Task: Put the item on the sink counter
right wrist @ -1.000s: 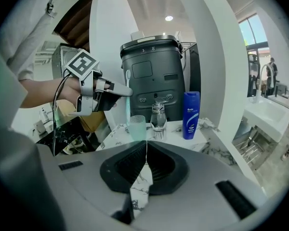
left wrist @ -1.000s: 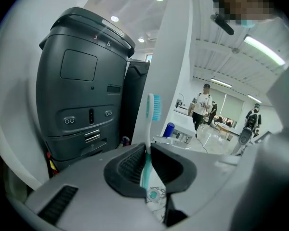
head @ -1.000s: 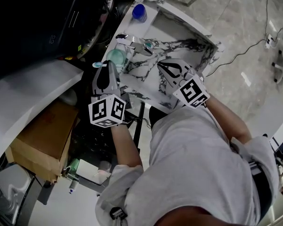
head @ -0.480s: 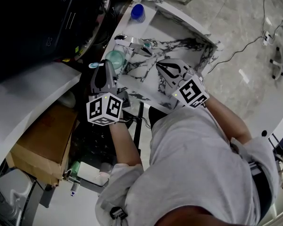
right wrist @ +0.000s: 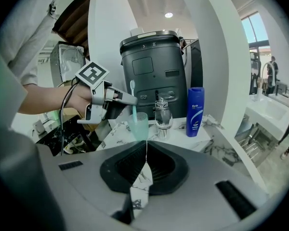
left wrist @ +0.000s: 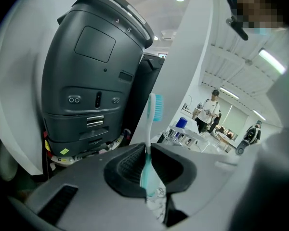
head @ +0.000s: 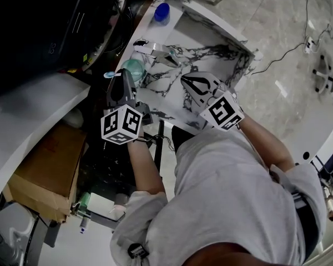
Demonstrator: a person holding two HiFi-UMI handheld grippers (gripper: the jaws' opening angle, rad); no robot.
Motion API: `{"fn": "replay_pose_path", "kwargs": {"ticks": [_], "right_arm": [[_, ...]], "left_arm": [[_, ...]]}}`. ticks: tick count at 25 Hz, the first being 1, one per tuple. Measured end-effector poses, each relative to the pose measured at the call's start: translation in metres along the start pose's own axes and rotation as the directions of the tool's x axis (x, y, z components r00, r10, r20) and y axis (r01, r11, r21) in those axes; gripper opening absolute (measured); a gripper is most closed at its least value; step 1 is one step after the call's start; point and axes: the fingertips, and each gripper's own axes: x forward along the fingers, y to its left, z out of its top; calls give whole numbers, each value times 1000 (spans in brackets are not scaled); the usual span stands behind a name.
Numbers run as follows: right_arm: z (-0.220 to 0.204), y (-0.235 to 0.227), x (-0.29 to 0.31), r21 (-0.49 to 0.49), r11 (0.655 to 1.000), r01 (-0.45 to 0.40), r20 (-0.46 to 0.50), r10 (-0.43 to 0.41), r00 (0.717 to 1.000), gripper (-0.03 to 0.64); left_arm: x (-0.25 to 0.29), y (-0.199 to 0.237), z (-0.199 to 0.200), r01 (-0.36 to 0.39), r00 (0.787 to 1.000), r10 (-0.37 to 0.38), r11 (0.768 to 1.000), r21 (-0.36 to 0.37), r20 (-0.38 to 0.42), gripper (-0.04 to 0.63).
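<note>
Toothbrush (left wrist: pixel 150 129) pinched upright, bristles up, in left tool (left wrist: pixel 147 153), handle reaching down to the translucent green cup (right wrist: pixel 138 125) on the marble table (right wrist: pixel 204 131), beside a clear glass (right wrist: pixel 163 118) and blue bottle (right wrist: pixel 195 110); right tool (right wrist: pixel 145 150) pressed together, empty, above the table.

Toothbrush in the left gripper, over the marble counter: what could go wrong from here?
1. The left gripper pinches only the thin handle of the teal-and-white plastic toothbrush, so it might pivot or slip out.
2. The translucent green plastic cup stands close by the brush's lower end on the white marble sink counter; a sideways move there could tip it.
</note>
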Motion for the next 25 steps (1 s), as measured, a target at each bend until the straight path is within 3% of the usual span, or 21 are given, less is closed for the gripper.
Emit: {"fn": "replay_pose_path", "kwargs": {"ticks": [9, 18, 25], "right_arm": [[-4, 3, 6, -12, 1000, -5, -25, 5, 1000, 6], [-2, 8, 11, -24, 999, -21, -41, 20, 999, 5], [-2, 9, 13, -31, 999, -23, -45, 22, 999, 6]], "left_arm": [[4, 4, -10, -14, 1000, 14, 1000, 2, -7, 41], [9, 2, -18, -25, 999, 29, 996, 91, -36, 41], [9, 1, -21, -34, 999, 38, 993, 109, -33, 41]]}}
